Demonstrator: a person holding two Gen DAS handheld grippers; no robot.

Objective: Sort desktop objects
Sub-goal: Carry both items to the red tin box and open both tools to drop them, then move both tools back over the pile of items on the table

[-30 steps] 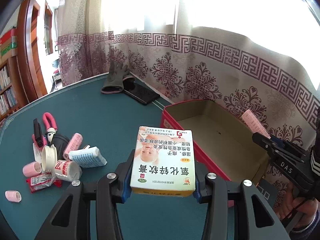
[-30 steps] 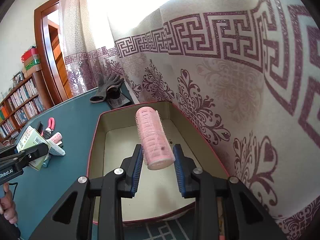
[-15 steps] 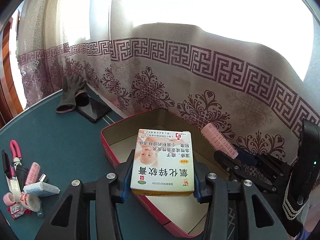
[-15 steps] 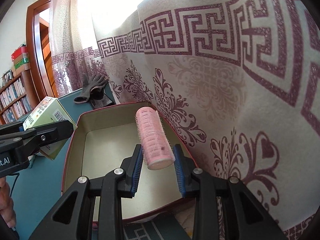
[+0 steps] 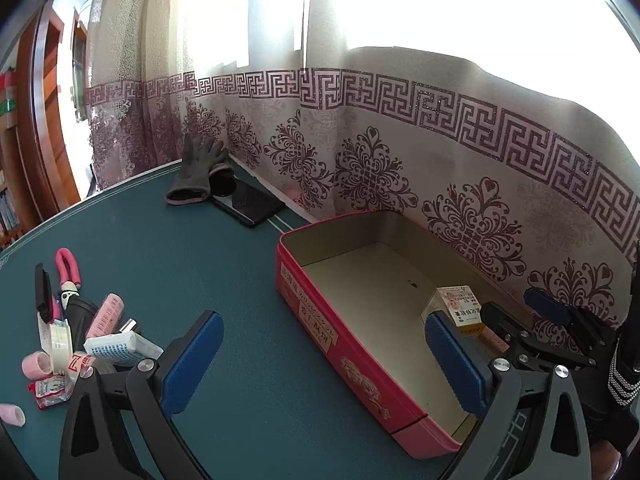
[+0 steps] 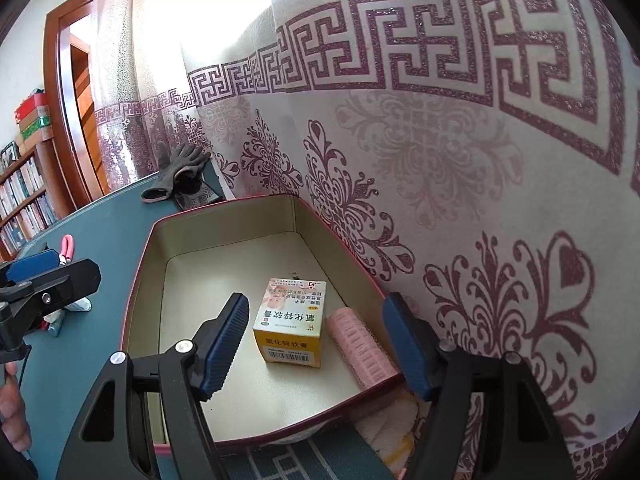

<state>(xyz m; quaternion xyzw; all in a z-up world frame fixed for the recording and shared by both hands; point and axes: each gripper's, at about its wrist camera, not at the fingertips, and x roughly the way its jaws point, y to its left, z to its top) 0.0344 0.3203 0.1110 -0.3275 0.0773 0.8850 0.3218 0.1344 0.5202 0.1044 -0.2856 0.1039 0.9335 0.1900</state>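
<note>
A red box (image 5: 320, 320) with a cream inside stands on the teal table against the curtain. In it lie a yellow-and-white medicine box (image 6: 290, 316) and a pink hair roller (image 6: 360, 346) side by side; the medicine box also shows in the left wrist view (image 5: 458, 306). My left gripper (image 5: 324, 364) is open and empty above the box's near wall. My right gripper (image 6: 316, 344) is open and empty, over the box's near end just above both items.
A pile at the table's left holds pink rollers (image 5: 106, 316), a white medicine box (image 5: 120, 348), a tape roll (image 5: 56, 340) and pink-handled pliers (image 5: 68, 272). A grey glove (image 5: 196, 172) and a black phone (image 5: 248, 204) lie at the back. The curtain (image 5: 400, 152) hangs close behind the box.
My left gripper opened and let the medicine box go into the red box. My right gripper opened and let the pink roller go beside it. Both grippers pulled back a little.
</note>
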